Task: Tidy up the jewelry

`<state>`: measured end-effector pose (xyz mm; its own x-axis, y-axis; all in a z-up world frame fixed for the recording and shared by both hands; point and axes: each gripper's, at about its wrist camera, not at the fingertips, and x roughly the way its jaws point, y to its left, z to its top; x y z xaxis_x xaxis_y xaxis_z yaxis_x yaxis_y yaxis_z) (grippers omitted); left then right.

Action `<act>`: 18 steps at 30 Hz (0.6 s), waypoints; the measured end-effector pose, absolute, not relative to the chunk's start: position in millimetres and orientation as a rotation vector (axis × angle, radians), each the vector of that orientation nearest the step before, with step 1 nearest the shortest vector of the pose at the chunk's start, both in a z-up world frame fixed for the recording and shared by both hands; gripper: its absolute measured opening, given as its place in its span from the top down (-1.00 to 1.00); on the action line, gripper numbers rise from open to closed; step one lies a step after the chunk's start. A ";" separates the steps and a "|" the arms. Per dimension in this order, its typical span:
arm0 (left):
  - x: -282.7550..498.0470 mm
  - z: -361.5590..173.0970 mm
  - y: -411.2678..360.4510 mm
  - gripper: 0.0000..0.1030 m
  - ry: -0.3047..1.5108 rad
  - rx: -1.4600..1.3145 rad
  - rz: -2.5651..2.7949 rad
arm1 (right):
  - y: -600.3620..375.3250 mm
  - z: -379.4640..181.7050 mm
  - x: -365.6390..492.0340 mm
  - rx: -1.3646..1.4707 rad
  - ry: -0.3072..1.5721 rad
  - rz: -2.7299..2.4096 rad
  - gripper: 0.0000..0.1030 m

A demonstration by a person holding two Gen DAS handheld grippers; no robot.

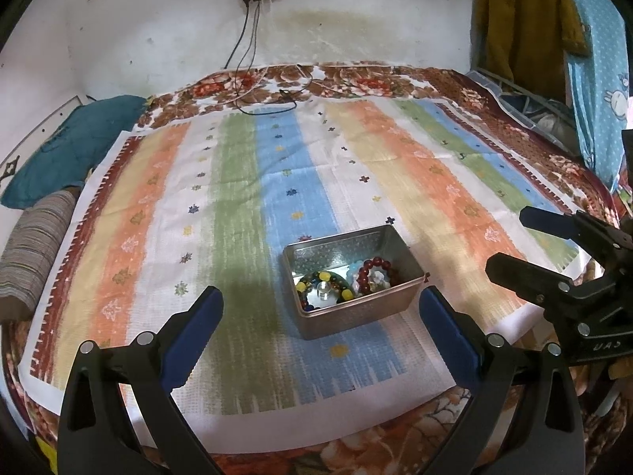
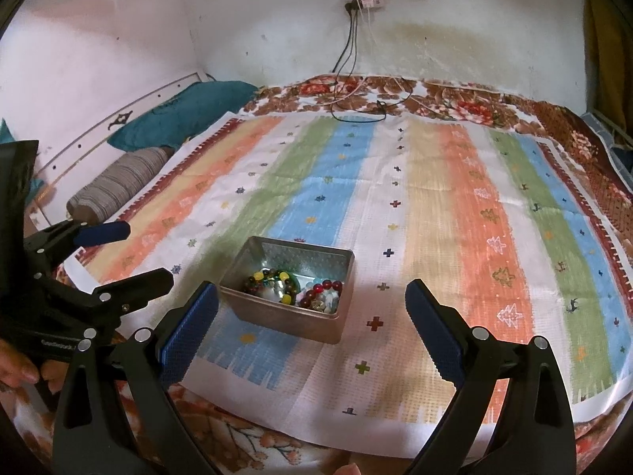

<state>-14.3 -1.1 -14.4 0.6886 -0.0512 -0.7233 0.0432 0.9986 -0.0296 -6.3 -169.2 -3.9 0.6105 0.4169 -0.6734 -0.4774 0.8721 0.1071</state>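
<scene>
An open metal tin [image 1: 395, 308] [image 2: 253, 312] stands on the striped cloth near its front edge. Inside lie a dark bracelet with yellow beads [image 1: 324, 279] [image 2: 273, 279], a red bead bracelet [image 1: 376, 267] [image 2: 326, 288] and pale beads [image 1: 376, 280]. My left gripper [image 1: 320, 308] is open and empty, its blue pads either side of the tin and nearer than it. My right gripper [image 2: 312, 304] is open and empty, just in front of the tin. Each gripper shows in the other's view, the right one [image 1: 514, 243] and the left one [image 2: 146, 251].
The striped cloth [image 1: 237, 198] [image 2: 435, 206] covers a floral bedspread [image 1: 356, 79]. A teal pillow [image 1: 71, 142] and a striped bolster [image 1: 31, 253] lie at the left. Charger cables [image 1: 273, 97] trail from a wall socket onto the bed's far edge. Clothes [image 1: 526, 19] hang at the right.
</scene>
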 end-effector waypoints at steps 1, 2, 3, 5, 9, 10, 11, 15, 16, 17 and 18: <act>-14.3 -14.3 -1.0 -0.89 0.808 -0.010 -0.054 | -169.3 -4.1 -6.1 -0.085 0.755 0.516 -0.87; -14.2 -14.2 -0.7 -0.89 0.807 -0.011 -0.056 | -169.3 -4.3 -6.1 -0.084 0.756 0.517 -0.87; -14.2 -14.2 -0.8 -0.89 0.808 -0.010 -0.056 | -169.1 -4.9 -6.1 -0.081 0.760 0.517 -0.87; -13.6 -14.4 -0.6 -0.89 0.807 -0.010 -0.056 | -169.1 -5.0 -6.5 -0.079 0.765 0.518 -0.87; -13.3 -14.3 -0.3 -0.89 0.809 -0.010 -0.054 | -169.0 -4.7 -7.5 -0.073 0.768 0.522 -0.87; -13.4 -14.3 -0.4 -0.89 0.807 -0.010 -0.053 | -169.2 -5.4 -6.9 -0.072 0.770 0.521 -0.87; -13.4 -14.5 -0.5 -0.89 0.805 -0.009 -0.054 | -168.9 -5.7 -7.1 -0.072 0.772 0.521 -0.87; -13.1 -15.8 -1.6 -0.89 0.811 -0.011 -0.059 | -169.5 -5.0 -7.5 -0.071 0.771 0.521 -0.87; -13.2 -16.0 -1.9 -0.89 0.813 -0.012 -0.061 | -169.7 -5.3 -6.9 -0.071 0.771 0.521 -0.87; -13.1 -16.2 -1.7 -0.89 0.814 -0.015 -0.063 | -169.9 -5.4 -6.5 -0.072 0.772 0.521 -0.87; -13.3 -15.9 -1.8 -0.89 0.813 -0.017 -0.063 | -169.9 -5.4 -6.5 -0.072 0.772 0.521 -0.87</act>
<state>-13.3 -1.8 -15.9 0.6857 -0.0630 -0.7251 0.0503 0.9980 -0.0392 -6.5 -169.9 -5.4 0.5970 0.4226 -0.6819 -0.4745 0.8714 0.1246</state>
